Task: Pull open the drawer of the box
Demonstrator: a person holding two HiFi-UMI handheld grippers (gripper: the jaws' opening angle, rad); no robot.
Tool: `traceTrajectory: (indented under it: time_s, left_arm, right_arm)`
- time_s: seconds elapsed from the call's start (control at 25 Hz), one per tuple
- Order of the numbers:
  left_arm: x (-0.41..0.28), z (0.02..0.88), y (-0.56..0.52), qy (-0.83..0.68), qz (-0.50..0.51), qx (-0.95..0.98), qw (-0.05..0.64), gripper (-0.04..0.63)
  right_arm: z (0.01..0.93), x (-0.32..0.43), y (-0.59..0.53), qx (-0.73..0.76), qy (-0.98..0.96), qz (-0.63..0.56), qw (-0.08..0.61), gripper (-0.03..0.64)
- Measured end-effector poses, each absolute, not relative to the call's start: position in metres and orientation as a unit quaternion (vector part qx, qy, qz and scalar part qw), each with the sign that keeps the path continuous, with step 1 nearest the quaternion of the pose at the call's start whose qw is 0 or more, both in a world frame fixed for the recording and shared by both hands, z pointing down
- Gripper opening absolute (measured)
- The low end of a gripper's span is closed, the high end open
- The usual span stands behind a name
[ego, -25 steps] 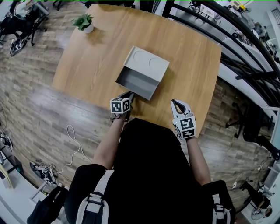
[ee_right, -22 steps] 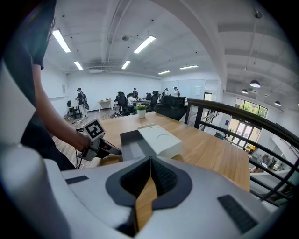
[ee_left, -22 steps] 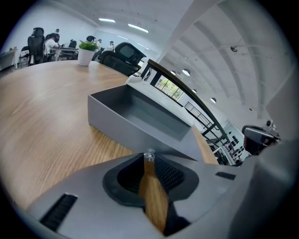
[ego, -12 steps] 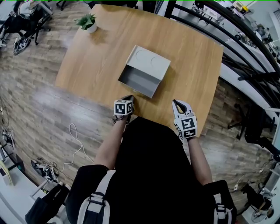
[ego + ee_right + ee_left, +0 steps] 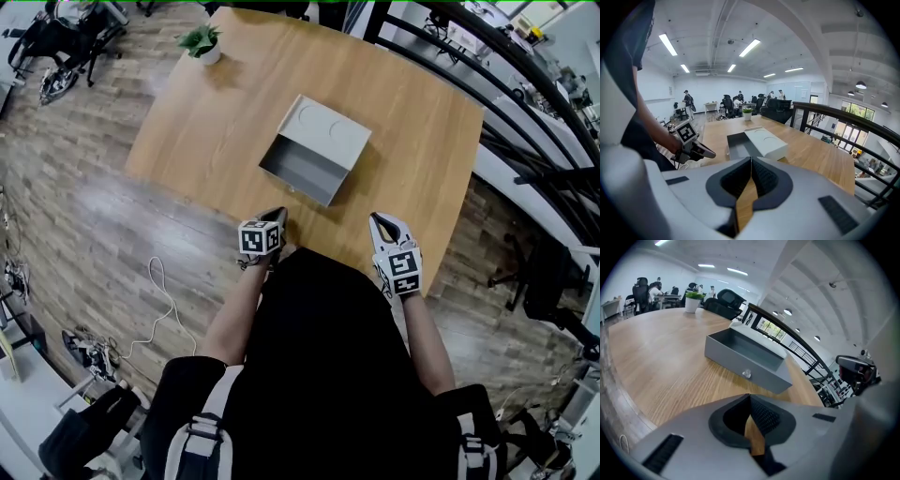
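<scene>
- One grey box (image 5: 328, 139) at the middle of the table (image 5: 422, 103), drawer (image 5: 302, 169) drawn out toward the near edge, small clear knob (image 5: 746, 373) on its front.
- Left gripper (image 5: 277, 215) at the near edge, just short of the drawer, jaws closed, empty.
- Right gripper (image 5: 377, 219) further right along that edge, shut, empty.
- Potted plant (image 5: 203, 42) at the far left corner.

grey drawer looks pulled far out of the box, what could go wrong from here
The open grey drawer looks nearly fully out of the pale grey box; a further pull might slide it free.
Its small clear knob faces the shut left hand-held gripper nearby; a stray nudge could shove the drawer back.
</scene>
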State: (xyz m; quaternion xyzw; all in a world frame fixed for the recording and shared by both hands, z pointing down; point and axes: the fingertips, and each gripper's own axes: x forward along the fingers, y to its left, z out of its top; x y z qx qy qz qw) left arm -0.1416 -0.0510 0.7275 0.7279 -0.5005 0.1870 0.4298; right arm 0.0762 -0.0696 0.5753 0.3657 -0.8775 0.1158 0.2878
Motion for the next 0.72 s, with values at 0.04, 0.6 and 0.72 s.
traceTrajectory:
  time_s: [0.04, 0.6, 0.72]
  left_arm:
    - [-0.139, 0.721, -0.05, -0.5, 0.185, 0.733, 0.422, 0.023]
    - [-0.114, 0.639, -0.006, -0.521, 0.185, 0.772, 0.313, 0.023]
    - [-0.106, 0.626, 0.002, -0.524, 0.185, 0.775, 0.299, 0.023]
  right_arm:
    - [0.575, 0.076, -0.069, 0.363, -0.879, 0.114, 0.287, 0.025]
    - [0.566, 0.081, -0.037, 0.318, -0.901, 0.103, 0.276, 0.025]
    - [0.566, 0.087, -0.033, 0.309, -0.905, 0.103, 0.275, 0.025]
